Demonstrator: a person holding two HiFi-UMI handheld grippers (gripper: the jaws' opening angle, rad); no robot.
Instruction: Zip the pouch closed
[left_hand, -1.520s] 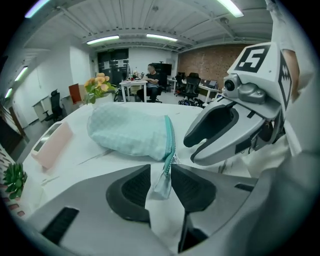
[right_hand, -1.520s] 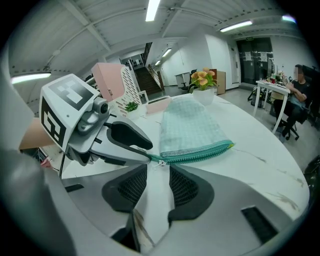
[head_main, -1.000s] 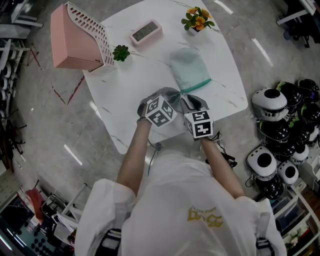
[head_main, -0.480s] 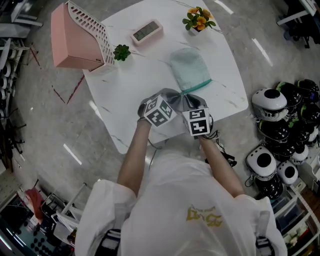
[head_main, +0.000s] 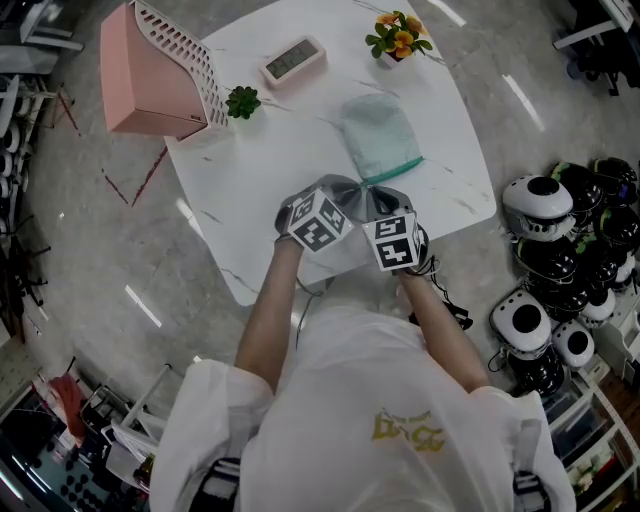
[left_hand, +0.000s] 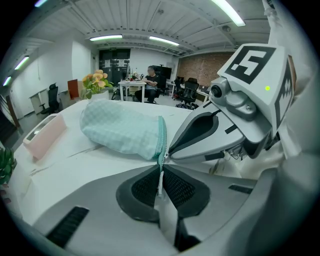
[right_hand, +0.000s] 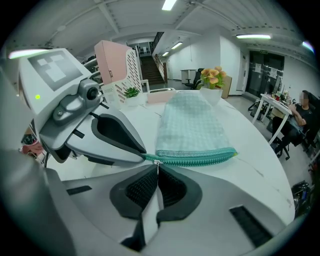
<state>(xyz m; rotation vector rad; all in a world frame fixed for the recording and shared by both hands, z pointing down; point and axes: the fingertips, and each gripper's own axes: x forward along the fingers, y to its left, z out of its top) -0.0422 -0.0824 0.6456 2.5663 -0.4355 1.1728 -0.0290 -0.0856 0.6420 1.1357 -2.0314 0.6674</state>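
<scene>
Jaws of L gripper (left_hand: 160, 166) are clamped together on zip tape end (left_hand: 160, 181) at 1 corner of pouch (head_main: 380, 138); jaws of R gripper (right_hand: 157, 166) have just been closing and now pinch zip pull (right_hand: 157, 161) right beside it, tips of the 2 grippers close together. Pouch, mint-green check fabric, lies flat on white worktop (head_main: 270, 150) near its front edge, zip side towards the person; flower pot (head_main: 395, 40) and clock (head_main: 290, 62) stand well apart beyond it.
</scene>
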